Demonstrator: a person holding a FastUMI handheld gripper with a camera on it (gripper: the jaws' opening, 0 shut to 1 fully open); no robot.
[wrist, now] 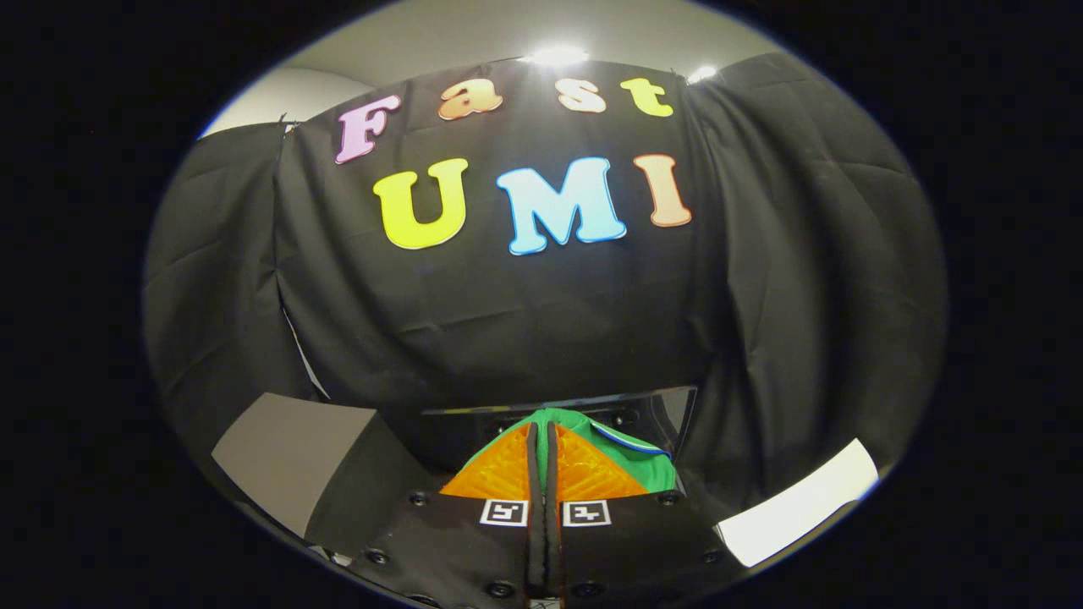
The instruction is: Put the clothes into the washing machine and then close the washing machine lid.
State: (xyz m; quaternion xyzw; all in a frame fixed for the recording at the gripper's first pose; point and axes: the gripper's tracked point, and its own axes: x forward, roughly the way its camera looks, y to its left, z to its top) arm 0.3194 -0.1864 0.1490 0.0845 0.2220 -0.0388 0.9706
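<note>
My gripper point(542, 430) is shut, its two fingers pressed together with only a thin seam between them. A green garment point(630, 461) with a thin blue trim is bunched at the fingertips; it spreads behind them and off to the right, and seems pinched in the tips. Just beyond the garment stands a dark glossy panel point(668, 406), which looks like the washing machine's raised lid. The machine's drum opening is hidden behind the fingers and the cloth.
The black cloth wall point(525, 313) rises close ahead and wraps round both sides. A grey flat panel point(288, 461) lies low to the left of the fingers. A white strip point(799, 512) lies low to the right.
</note>
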